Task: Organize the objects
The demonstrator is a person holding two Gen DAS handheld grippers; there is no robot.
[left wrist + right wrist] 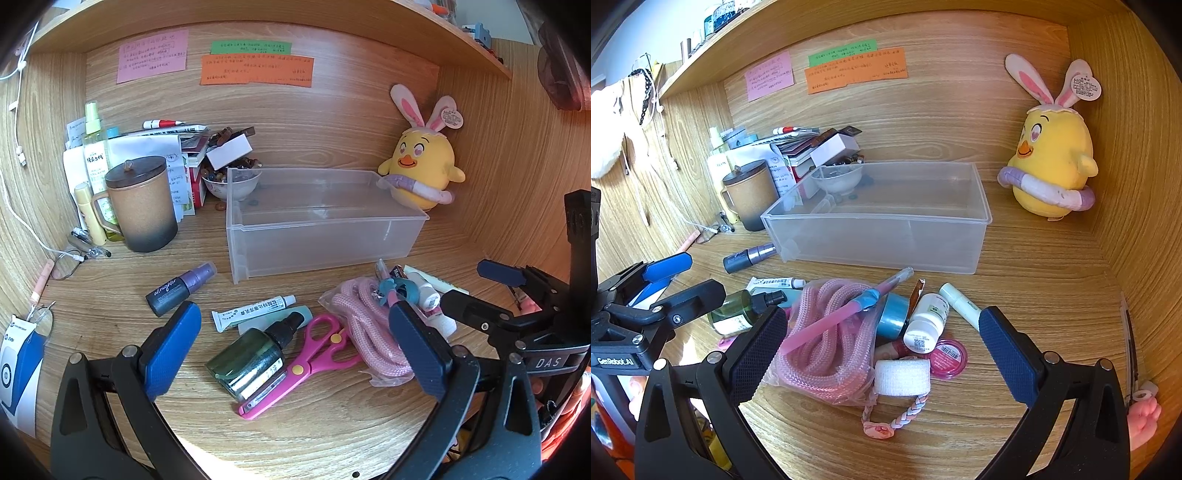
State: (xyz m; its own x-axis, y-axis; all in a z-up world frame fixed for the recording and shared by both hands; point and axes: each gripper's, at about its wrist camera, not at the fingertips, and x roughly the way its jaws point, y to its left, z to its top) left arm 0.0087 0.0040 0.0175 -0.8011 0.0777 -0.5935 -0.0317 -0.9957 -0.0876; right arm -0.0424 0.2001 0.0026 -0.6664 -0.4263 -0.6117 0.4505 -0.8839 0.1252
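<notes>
1. Left gripper (pixel 295 343) jaws spread wide, nothing held; hovers over the green bottle (pixel 251 360) and pink scissors (pixel 306 360), both lying flat on the desk (pixel 314 435).
2. Right gripper (pixel 882 332) also wide open, empty; sits above the pile of small items on the desk's right side.
3. Clear plastic bin (pixel 886 236) stands upright mid-desk, behind the clutter; nothing visible inside it.
4. Pink rope (pixel 827 332) coiled in a clear bag, between the right gripper's fingers in the right wrist view; pink pen (pixel 846 306) with blue tape lies diagonally across it.
5. Blue tape roll (pixel 892 314) just right of the rope; white pill bottle (pixel 925 319) lies beside it, touching.
6. White bandage roll (pixel 902 376) in front of the pill bottle; pink round compact (pixel 947 358) just right of it.
7. Pale green lip balm stick (pixel 958 302) lies right of the pill bottle.
8. Braided pink-white bracelet (pixel 897 417) nearest the camera, below the bandage roll.
9. White ointment tube (pixel 255 308) lies behind the green bottle; purple spray bottle (pixel 181 288) lies left of it, near the bin's front-left corner.
10. Brown lidded mug (pixel 142 206) upright left of the bin; yellow chick plush (pixel 424 166) against the back wall at the bin's right end.
11. Coloured sticky notes (pixel 255 66) on the back wall.
</notes>
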